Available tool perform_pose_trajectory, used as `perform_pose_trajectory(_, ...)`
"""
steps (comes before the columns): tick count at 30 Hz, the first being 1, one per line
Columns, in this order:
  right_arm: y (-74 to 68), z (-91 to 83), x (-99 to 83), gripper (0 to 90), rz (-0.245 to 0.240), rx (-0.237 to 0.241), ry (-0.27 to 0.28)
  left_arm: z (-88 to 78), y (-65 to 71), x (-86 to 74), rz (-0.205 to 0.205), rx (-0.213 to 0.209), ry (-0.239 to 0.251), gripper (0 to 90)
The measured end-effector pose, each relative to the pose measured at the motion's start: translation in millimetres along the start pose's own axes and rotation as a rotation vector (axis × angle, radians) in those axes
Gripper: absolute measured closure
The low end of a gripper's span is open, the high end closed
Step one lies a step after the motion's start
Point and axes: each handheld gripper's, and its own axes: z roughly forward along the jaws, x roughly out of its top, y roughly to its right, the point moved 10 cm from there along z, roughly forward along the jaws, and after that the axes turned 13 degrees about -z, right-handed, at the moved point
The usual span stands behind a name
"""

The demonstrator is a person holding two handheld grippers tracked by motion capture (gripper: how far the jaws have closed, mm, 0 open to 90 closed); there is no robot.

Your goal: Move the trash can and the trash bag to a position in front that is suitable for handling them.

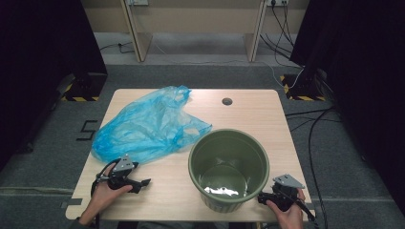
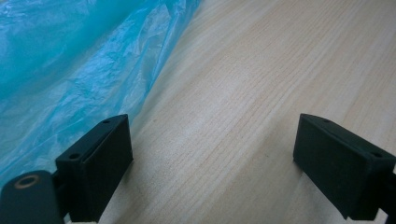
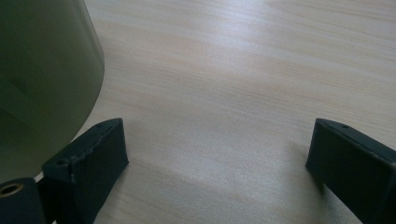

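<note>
- High view: a light wooden surface point(image 1: 248, 112) carries a crumpled blue plastic bag point(image 1: 148, 126) on its far-left part and a green bucket point(image 1: 228, 168) upright near the front, right of centre.
- Bucket is open-topped, with something shiny at the bottom; possibly a little water or a glare patch, hard to say.
- Bag and bucket lie close together; a corner of the bag reaches toward the bucket's rim, contact unclear.
- Left gripper point(image 1: 143, 182) sits low at the front-left, held in the person's left hand point(image 1: 102, 195), just in front of the bag's near edge, pointing toward the bucket.
- Left gripper view: jaws stand wide apart, nothing between them but bare wood; blue bag point(image 2: 70, 70) lies just beside the left-hand jaw.
- Right gripper point(image 1: 261, 198) is at the front-right, in the right hand point(image 1: 289, 214), close against the bucket's base.
- Right gripper view: jaws apart over bare wood, gripping nothing; bucket wall point(image 3: 42, 79) rises just beside one jaw.
</note>
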Motion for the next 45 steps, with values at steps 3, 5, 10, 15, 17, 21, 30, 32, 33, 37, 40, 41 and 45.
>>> perform_pose_trajectory(3, -0.2, 0.1, 0.3, 5.1, 0.0, -0.004, 0.001, 0.0, 0.0, 0.0, 0.0, 0.0, 0.0, 10.6)
perform_pose_trajectory(5, -0.4, -0.1, 0.3, 5.2, 0.001, -0.004, -0.002, 0.0, 0.0, 0.0, 0.0, 0.0, 0.0, 10.7)
perform_pose_trajectory(10, -1.1, -1.5, 1.9, 17.0, 0.003, -0.004, 0.007, -0.1, 0.0, 0.0, 0.0, 0.002, 0.0, 10.6)
perform_pose_trajectory(15, -5.5, -12.2, 7.9, 16.9, -0.017, 0.007, 0.015, 0.3, 4.8, 0.9, 0.0, -0.002, 0.009, 14.5)
perform_pose_trajectory(17, -7.7, -16.6, 9.5, 17.0, -0.015, 0.006, 0.016, 0.9, 6.8, 0.8, 0.0, 0.0, 0.008, 14.8)
perform_pose_trajectory(21, -23.3, -32.7, 14.1, 17.2, -0.029, 0.026, 0.016, 3.5, 31.1, 6.5, -0.036, -0.064, 0.046, 14.8)
perform_pose_trajectory(30, -47.4, -52.2, 18.3, 20.0, -0.101, 0.037, -0.013, 7.7, 101.2, 27.1, 0.062, -0.183, 0.09, 14.9)
perform_pose_trajectory(32, -50.5, -51.9, 20.2, 19.9, -0.109, 0.036, -0.014, 10.1, 111.7, 34.3, 0.081, -0.201, 0.096, 14.9)
perform_pose_trajectory(33, -51.3, -51.0, 20.8, 19.9, -0.107, 0.038, -0.011, 11.1, 115.9, 36.4, 0.085, -0.217, 0.093, 15.0)
perform_pose_trajectory(37, -58.1, -46.8, 24.7, 19.9, -0.111, 0.053, 0.005, 13.8, 125.8, 40.7, 0.1, -0.247, 0.089, 15.2)
perform_pose_trajectory(40, -67.0, -41.2, 29.8, 19.6, -0.13, 0.075, 0.01, 15.8, 134.1, 45.1, 0.114, -0.263, 0.095, 15.2)
perform_pose_trajectory(41, -67.0, -41.2, 29.8, 19.6, -0.13, 0.075, 0.01, 15.8, 134.1, 45.1, 0.114, -0.263, 0.095, 15.4)
perform_pose_trajectory(45, -74.1, -31.0, 38.0, 19.3, -0.162, 0.099, 0.008, 17.3, 139.3, 50.9, 0.12, -0.275, 0.102, 16.0)
